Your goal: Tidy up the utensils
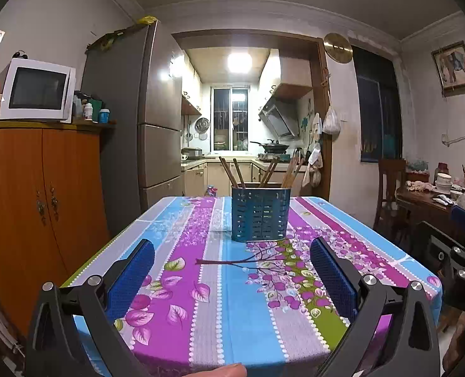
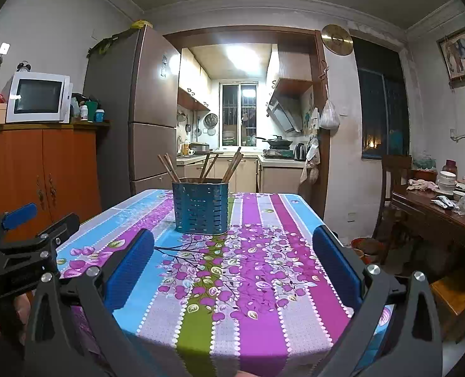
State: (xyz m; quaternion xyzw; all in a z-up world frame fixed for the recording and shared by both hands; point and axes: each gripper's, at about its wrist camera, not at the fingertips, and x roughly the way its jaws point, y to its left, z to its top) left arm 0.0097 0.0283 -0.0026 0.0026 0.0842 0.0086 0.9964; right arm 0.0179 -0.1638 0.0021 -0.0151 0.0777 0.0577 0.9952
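Two tools hover at the near edge of the surface, both with their blue pads spread wide and nothing between them: the left tool faces the middle of the cloth, and the right tool sits just beside it, each catching a glimpse of the other at the frame's edge. Most of the tidying looks done, as far as I can judge: the blue perforated holder stands upright toward the far end of the surface, with several wooden chopsticks leaning out of its top in three loose bunches. One dark thin stick seems to lie flat on the cloth, between the holder and the left tool; against the printed branch pattern I cannot be sure whether it is a stray chopstick or part of the design. If it is a chopstick, it is the last piece to gather, and I see nothing else loose on the cloth. A bright tablecloth in purple, sky-blue and green stripes with printed leaves and blossoms covers the surface. Behind it a lit kitchen doorway opens, with a tall grey fridge to its left, then an orange cabinet carrying a white microwave. A cluttered dark wooden table stands off to the right.
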